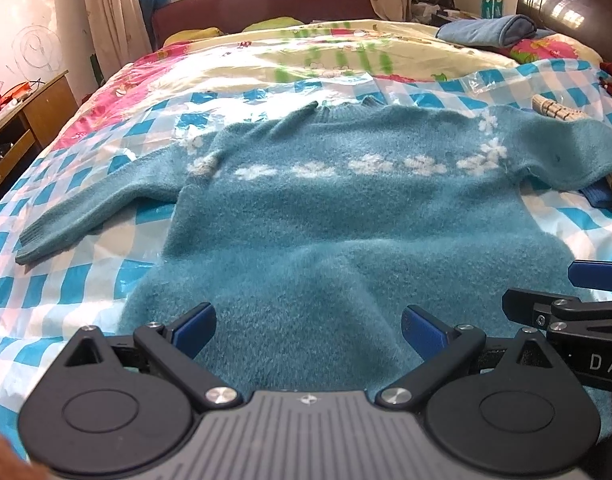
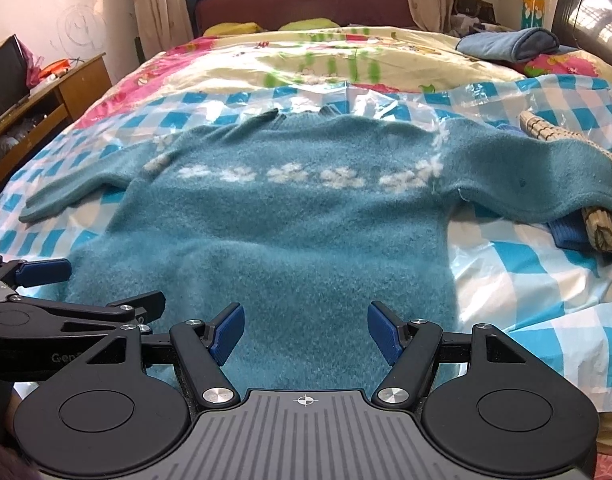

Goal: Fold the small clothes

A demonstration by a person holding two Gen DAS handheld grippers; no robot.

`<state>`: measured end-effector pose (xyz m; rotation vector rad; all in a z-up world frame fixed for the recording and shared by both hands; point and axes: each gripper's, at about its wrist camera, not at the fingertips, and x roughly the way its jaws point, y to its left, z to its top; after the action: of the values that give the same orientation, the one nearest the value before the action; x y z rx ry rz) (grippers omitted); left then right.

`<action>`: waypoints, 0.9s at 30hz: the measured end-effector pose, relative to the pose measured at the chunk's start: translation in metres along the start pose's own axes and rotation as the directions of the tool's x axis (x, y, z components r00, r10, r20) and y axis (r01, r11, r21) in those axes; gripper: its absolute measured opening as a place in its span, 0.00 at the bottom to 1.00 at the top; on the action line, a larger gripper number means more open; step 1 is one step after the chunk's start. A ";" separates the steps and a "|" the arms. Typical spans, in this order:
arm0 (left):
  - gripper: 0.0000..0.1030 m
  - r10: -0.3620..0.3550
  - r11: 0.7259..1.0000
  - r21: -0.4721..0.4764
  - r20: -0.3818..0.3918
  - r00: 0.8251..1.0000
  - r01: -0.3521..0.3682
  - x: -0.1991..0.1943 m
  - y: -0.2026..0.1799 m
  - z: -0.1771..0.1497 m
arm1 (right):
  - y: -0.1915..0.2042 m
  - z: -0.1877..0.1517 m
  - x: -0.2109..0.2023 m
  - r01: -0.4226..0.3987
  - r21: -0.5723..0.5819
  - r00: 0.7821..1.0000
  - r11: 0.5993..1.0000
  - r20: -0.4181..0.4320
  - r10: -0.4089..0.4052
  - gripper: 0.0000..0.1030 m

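A small teal knitted sweater [image 1: 326,216] with a row of white flowers lies flat, front up, on a blue-and-white checked plastic sheet [image 1: 57,280] on a bed; it also shows in the right wrist view [image 2: 273,232]. Its left sleeve [image 1: 77,216] stretches out to the left; its right sleeve [image 2: 546,176] lies over other clothes. My left gripper [image 1: 308,330] is open, just above the sweater's near hem. My right gripper [image 2: 306,330] is open over the same hem, to the right of the left one. Each gripper's side shows in the other's view.
A beige checked garment [image 2: 602,232] and a dark blue cuff [image 2: 566,236] lie under the right sleeve. A folded blue cloth [image 2: 506,46] sits far right by the dark headboard [image 2: 594,20]. A wooden desk [image 2: 65,88] stands left of the bed.
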<state>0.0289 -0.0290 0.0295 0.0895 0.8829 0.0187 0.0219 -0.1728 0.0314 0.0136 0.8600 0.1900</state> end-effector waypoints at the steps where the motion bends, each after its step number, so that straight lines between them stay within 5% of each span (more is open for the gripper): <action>1: 1.00 -0.001 1.000 0.000 -0.006 1.000 0.001 0.001 0.000 0.000 | 0.000 -0.001 0.001 0.000 -0.001 1.000 1.000 -0.005 0.000 0.67; 19: 1.00 -0.019 1.000 -0.001 -0.062 0.998 0.019 0.022 -0.002 0.008 | -0.010 0.006 0.018 -0.012 0.020 0.999 1.000 -0.036 0.013 0.67; 27: 1.00 -0.042 0.999 0.028 -0.037 0.998 0.043 0.037 -0.020 0.035 | -0.062 0.026 0.024 0.019 0.147 1.000 0.989 0.016 -0.022 0.67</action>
<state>0.0792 -0.0493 0.0211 0.0976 0.9211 -0.0319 0.0663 -0.2284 0.0250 0.1439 0.8544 0.1068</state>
